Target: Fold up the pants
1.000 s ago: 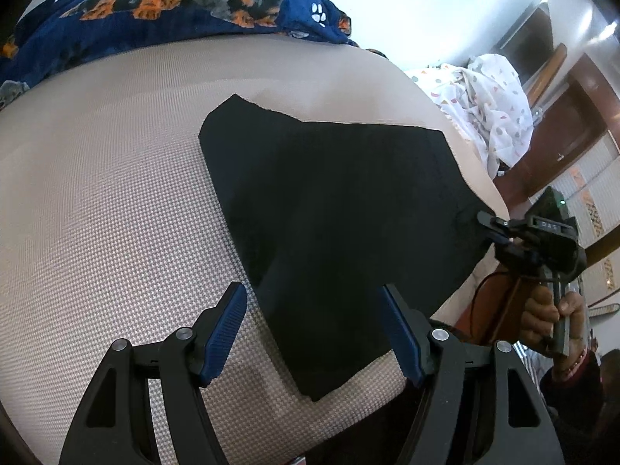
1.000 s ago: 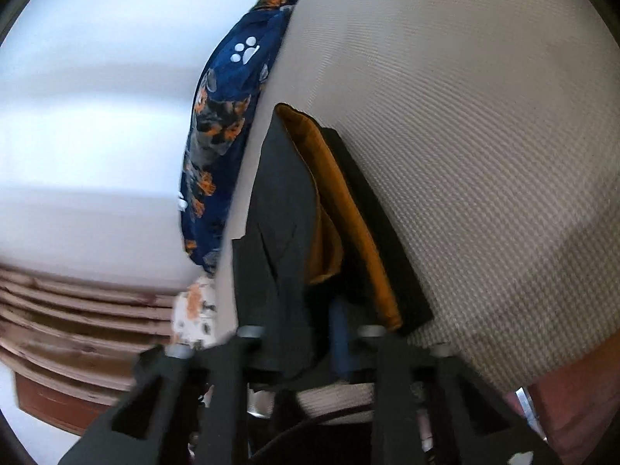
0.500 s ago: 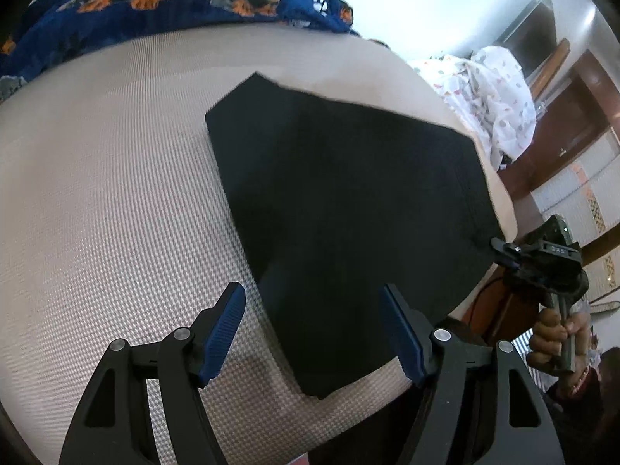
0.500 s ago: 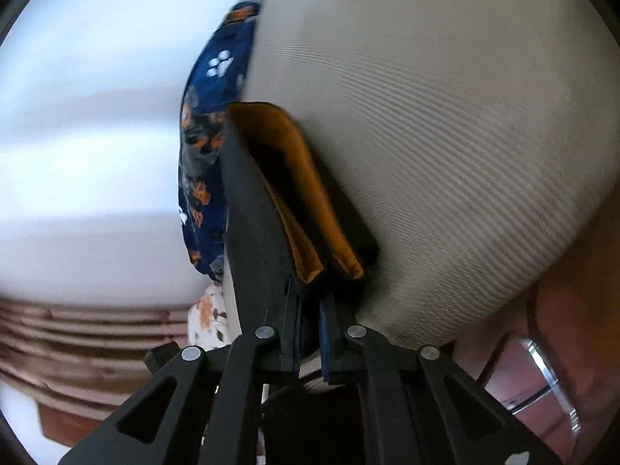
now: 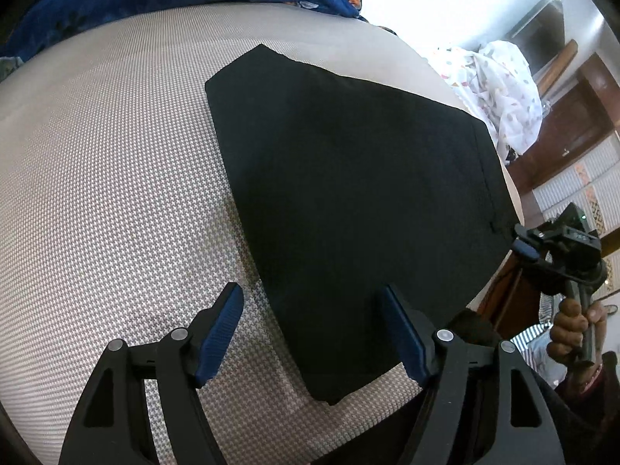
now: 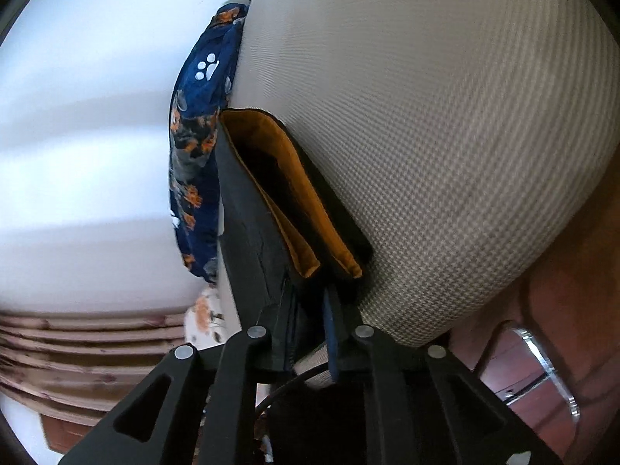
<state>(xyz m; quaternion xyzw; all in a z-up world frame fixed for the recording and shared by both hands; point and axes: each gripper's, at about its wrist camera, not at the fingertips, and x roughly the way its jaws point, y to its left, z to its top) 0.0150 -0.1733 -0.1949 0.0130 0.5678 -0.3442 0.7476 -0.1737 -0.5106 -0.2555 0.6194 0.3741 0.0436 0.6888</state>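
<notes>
The black pants are lying flatter on the bed than a moment ago, the right gripper still pinching their edge at three o'clock, the left gripper spread wide at six o'clock, ready to grab.

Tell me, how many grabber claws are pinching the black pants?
1. The right gripper is shut on the pants at their edge by the bed's side. The left gripper hangs open above the near corner, pinching nothing.
</notes>
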